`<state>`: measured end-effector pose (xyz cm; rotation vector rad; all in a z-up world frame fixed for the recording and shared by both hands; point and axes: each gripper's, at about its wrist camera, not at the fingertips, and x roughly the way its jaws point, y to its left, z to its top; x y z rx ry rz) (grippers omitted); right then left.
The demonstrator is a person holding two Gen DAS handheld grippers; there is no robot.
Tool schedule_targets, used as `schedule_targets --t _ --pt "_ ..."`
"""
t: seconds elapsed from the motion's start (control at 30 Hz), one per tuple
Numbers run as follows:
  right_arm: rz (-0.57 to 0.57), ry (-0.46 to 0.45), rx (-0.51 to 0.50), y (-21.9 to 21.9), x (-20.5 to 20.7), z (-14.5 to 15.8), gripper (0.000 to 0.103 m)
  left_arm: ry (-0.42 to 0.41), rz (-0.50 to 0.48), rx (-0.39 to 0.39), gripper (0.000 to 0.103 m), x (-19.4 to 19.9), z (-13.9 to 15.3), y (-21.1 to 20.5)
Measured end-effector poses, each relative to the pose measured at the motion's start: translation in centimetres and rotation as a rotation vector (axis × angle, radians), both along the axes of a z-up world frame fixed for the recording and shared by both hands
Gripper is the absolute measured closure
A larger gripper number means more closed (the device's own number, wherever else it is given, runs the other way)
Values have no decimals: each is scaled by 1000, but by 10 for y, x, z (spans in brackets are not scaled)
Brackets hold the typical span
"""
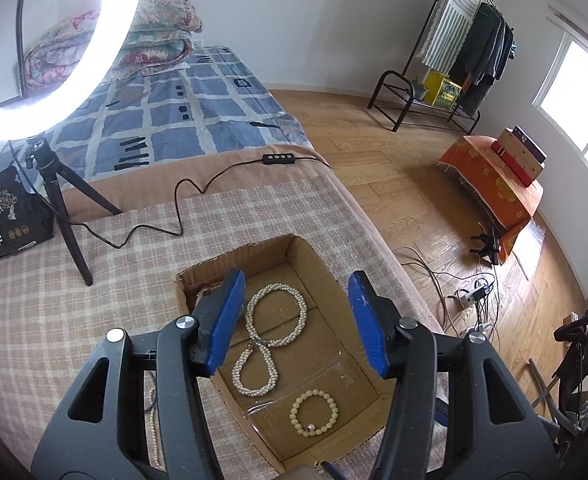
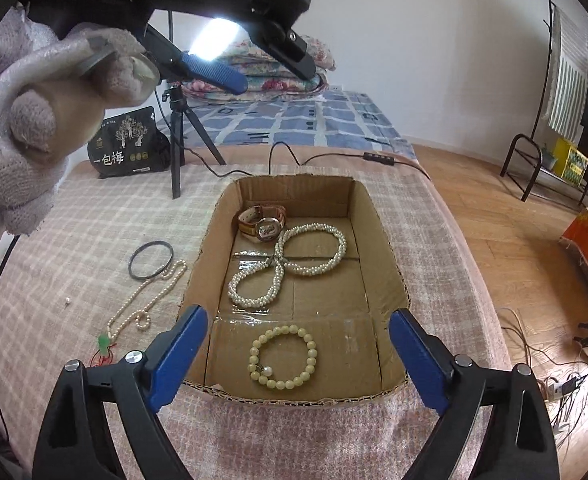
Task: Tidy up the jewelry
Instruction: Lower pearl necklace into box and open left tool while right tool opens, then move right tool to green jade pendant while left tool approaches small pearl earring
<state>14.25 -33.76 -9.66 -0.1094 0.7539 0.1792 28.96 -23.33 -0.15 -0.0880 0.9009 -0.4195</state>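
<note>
Leftmost, on the checked cloth [image 2: 74,240] of the bench, a dark bangle [image 2: 151,260] and a thin pearl string [image 2: 142,304] with a green pendant are seen just beside the box [image 2: 378,240]; these are shown fully only in the right wrist view, the left view catching merely a cut-off strip of the string [image 1: 154,420] behind its own gripper frame. Inside the box, a brown-strapped watch [image 2: 263,222] is laid at the far end, touching a thick pearl necklace [image 2: 290,264] looped in a figure eight; a pale bead bracelet [image 2: 282,356] is laid apart at the near end. In the left view the watch is almost wholly hidden behind a blue finger. The left gripper [image 1: 298,316] is held over the box with its jaws apart and nothing between them. The right gripper [image 2: 298,348] is spread wide, also empty, astride the near end of the box. The gloved left hand [image 2: 46,120] is seen only in the right view. Small writing on the black pouch [image 2: 128,144] is hard to make out.
</note>
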Motion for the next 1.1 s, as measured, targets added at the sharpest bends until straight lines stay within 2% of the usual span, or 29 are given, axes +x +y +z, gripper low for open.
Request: schedule_targets --t 0.37,0.5,0.7,0.9,1.1 --pt "15 -49 -9 14 -11 14 8 -43 22 -1 48 -29 23 52" --pt "23 -92 -14 22 -18 23 8 -77 63 29 48 -46 32 89" --pt "46 -160 -23 41 -32 34 8 -96 163 -9 48 -76 42 158" --pt "114 -215 -32 67 -49 41 8 -134 196 50 48 -115 36 201" --pt "184 -208 -16 91 -64 40 13 -93 255 18 48 -143 11 246"
